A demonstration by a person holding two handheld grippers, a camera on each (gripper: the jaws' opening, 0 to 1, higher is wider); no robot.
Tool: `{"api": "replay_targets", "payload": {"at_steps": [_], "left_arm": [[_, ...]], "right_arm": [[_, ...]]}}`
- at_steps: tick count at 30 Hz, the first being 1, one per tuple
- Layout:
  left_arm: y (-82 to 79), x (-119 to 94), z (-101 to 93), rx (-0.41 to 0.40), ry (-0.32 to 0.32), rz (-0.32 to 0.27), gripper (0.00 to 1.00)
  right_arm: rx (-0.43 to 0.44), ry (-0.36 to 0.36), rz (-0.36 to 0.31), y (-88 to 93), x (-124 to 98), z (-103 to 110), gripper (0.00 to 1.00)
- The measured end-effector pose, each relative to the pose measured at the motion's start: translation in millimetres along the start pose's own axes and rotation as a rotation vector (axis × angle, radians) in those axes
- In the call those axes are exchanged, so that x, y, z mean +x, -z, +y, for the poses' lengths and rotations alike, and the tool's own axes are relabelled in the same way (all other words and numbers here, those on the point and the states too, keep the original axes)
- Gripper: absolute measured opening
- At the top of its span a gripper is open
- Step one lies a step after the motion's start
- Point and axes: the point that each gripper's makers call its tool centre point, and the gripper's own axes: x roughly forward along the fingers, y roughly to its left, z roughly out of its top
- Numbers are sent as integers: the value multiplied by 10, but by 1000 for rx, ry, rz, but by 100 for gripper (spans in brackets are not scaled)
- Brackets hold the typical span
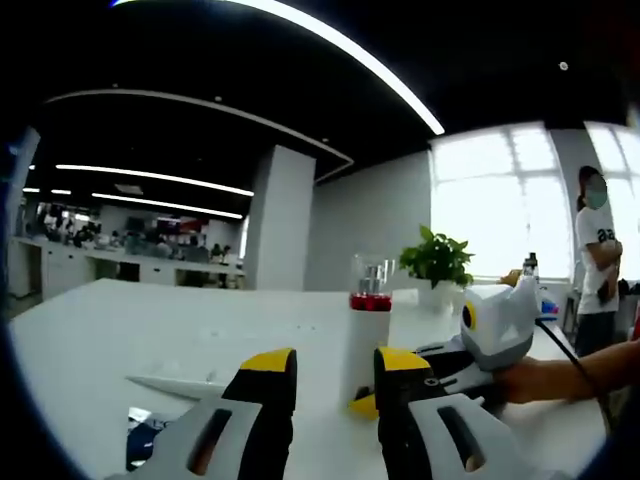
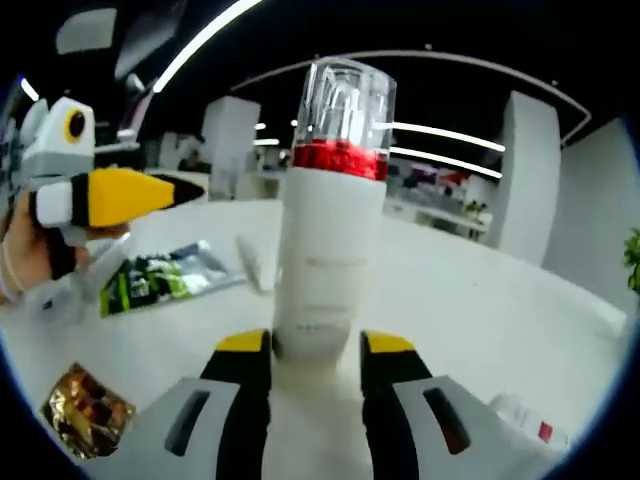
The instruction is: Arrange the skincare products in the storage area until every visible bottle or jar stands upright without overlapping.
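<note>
White bottle stands upright — clear cap up — gripped by right claw; left claw open.

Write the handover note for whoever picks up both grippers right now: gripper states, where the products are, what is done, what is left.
Right gripper: jaws on either side of the base of the tall white bottle with a red band and clear cap; I cannot tell whether they are clamped on it.
Left gripper: open, holding nothing, pointing at that bottle from across the white table.
Done: the bottle stands upright on the table.
Left: a white tube lies flat behind the bottle. The green and black sachet and gold foil packet also lie flat. Stand up whatever can stand, probably with none overlapping.
</note>
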Motion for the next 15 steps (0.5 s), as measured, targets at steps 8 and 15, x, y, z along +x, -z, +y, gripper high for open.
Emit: {"api": "replay_targets", "payload": {"at_steps": [8, 15], "left_arm": [[-4, 11, -50, 13, -2, 1, 31], [-10, 1, -41, 9, -6, 0, 31]], "right_arm": [[54, 102, 70, 53, -66, -98, 28], [117, 317, 104, 134, -94, -496, 28]]}}
